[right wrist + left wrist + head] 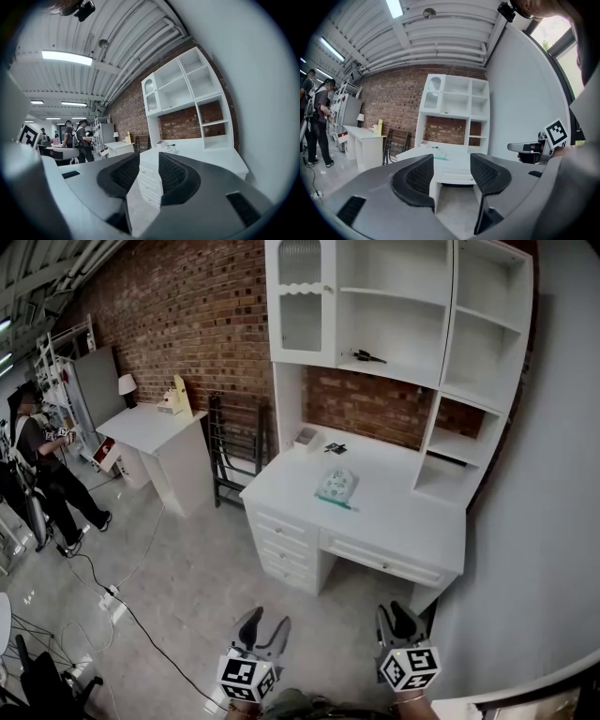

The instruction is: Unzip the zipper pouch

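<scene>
The zipper pouch (336, 487), pale with a teal edge, lies flat on the white desk (403, 521) across the room, far from both grippers. In the left gripper view it is a small teal-edged shape (440, 158) on the desk top. My left gripper (265, 624) is held low at the bottom of the head view over the floor, jaws apart and empty (452, 174). My right gripper (398, 617) hangs beside it with a narrower gap (149, 171) and nothing between its pads. Both point toward the desk.
A white hutch (403, 306) with open shelves stands on the desk against the brick wall. A second white table (150, 427) and a black rack (234, 442) stand to the left. A person (42, 465) is at the far left. Cables (122, 601) cross the floor.
</scene>
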`<action>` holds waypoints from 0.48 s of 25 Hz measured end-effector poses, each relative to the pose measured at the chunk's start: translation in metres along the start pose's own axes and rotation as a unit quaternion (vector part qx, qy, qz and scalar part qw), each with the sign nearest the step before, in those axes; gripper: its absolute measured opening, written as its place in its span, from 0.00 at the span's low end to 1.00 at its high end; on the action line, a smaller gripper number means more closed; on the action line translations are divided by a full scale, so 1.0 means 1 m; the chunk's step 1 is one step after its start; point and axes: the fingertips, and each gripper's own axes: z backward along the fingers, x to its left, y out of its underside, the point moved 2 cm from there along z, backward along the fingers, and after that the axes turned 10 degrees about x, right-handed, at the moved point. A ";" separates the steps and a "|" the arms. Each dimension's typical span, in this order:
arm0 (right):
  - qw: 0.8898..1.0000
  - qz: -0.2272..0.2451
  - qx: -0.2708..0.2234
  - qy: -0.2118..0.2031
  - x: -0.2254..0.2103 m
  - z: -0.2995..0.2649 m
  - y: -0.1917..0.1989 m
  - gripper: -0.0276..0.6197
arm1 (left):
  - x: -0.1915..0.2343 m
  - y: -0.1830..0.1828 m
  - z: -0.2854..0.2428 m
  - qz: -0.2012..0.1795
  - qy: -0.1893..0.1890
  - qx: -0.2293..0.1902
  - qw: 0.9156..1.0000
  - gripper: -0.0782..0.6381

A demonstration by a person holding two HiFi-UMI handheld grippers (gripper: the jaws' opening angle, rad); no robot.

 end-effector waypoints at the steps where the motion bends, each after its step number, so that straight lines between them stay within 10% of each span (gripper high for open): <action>1: 1.000 0.000 0.002 -0.002 0.001 0.000 0.000 0.24 | 0.000 0.001 0.000 0.000 0.001 0.003 1.000 0.42; 12: 1.000 0.004 0.007 -0.014 0.005 -0.002 -0.003 0.40 | -0.006 -0.001 -0.007 -0.002 0.023 0.016 1.000 0.74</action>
